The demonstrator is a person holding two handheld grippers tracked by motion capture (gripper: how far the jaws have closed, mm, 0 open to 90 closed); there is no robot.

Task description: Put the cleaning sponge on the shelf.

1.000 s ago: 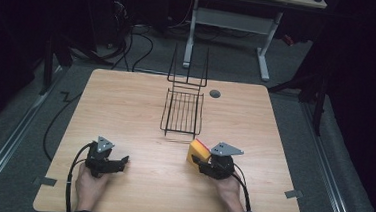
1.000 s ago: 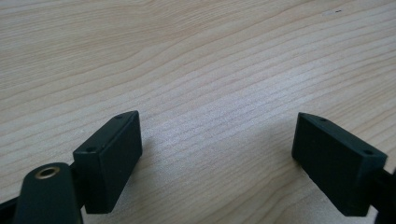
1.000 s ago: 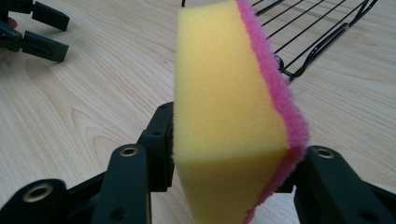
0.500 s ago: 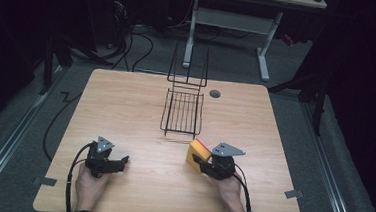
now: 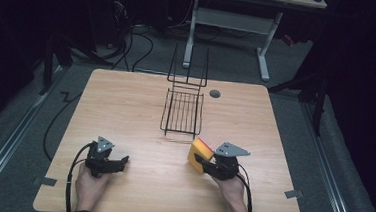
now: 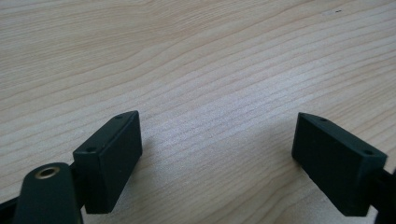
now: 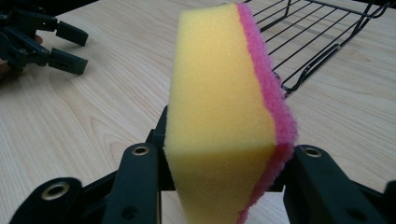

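1. 1 sponge [image 7: 224, 107], yellow foam with a pink scouring face, stands on edge in the right gripper [image 5: 203, 161], its long axis running out along the jaws toward the table's far side, and it looks raised a little off the wood.
2. 1 black wire rack [image 5: 182, 112] lies just beyond the sponge, further up the table and slightly to the left as seen from above; I'd judge the coming move turns on that short forward reach, the sponge's pink face being on the rack's side.
3. 2 grippers in all. The right one is pinching the sponge across its thickness, the foam squeezed in at the pads, after its jaws have just been closing on it.
4. Left gripper [image 5: 117, 163] rests low over the table [image 5: 126, 106] near its front edge, jaws spread wide with nothing between them, well apart from sponge and rack; the right hand is plainly the nearer.
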